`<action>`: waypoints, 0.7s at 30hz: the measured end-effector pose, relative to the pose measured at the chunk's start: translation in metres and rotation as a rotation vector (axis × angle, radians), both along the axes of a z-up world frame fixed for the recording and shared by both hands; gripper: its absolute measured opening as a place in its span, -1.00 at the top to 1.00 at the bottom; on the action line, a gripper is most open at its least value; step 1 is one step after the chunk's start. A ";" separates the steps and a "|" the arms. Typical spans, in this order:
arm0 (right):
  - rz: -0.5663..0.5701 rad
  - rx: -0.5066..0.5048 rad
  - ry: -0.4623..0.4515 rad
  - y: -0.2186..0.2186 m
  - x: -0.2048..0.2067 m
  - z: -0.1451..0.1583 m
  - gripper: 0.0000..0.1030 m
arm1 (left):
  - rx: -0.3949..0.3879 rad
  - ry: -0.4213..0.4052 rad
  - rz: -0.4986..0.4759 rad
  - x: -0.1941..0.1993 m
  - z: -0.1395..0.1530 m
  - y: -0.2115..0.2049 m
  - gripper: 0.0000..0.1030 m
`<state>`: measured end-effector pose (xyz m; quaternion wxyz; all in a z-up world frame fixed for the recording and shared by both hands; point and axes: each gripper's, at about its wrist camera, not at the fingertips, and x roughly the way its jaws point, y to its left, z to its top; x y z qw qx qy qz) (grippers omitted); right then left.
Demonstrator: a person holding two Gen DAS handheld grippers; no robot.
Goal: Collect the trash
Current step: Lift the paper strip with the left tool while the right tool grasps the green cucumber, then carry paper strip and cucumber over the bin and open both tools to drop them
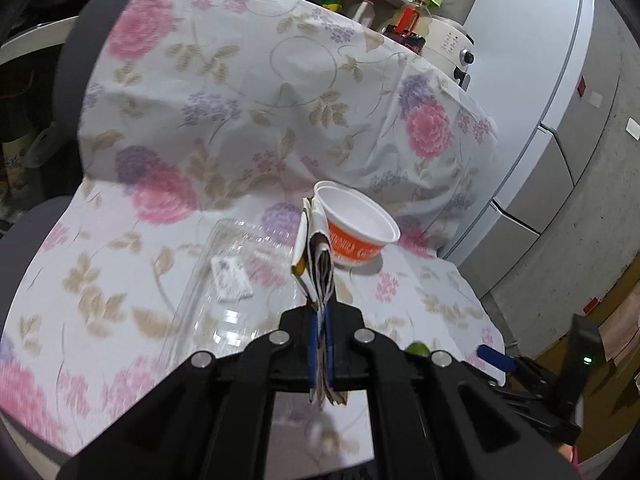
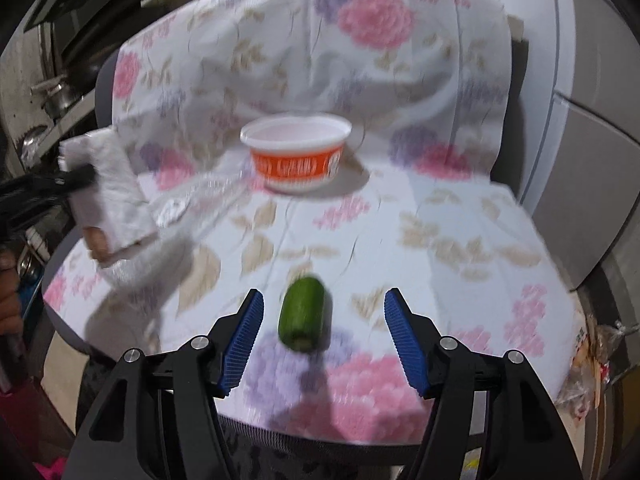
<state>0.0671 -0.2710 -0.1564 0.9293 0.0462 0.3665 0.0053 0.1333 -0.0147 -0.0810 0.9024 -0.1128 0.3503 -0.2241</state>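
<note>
Item: trash collection from a chair draped in a floral cloth [image 2: 360, 240]

Risks, judged:
- Folded paper wrapper [image 1: 314, 256] is pinched only at its lower edge by the left hand-held gripper [image 1: 320, 312]; the loose upper part could flap, or slide out if swung fast
- Green cucumber piece [image 2: 304, 314] lies on the cloth between the pads of the right hand-held gripper [image 2: 324, 336]; being round, it could roll off the seat front if nudged off-centre
- Clear plastic clamshell [image 1: 224, 276] and orange-and-white cup [image 1: 356, 228] sit close by on the seat and could be knocked

Pose:
- Left hand-held gripper: jaws pressed together on the wrapper, angled downward above the seat, at the left edge of the right wrist view
- Right hand-held gripper: jaws spread wide, untouching, tilted down at the seat front, the cucumber straddled
</note>
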 end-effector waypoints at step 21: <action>0.007 -0.052 0.058 0.018 0.034 -0.023 0.38 | 0.040 0.021 -0.064 -0.020 -0.010 -0.016 0.99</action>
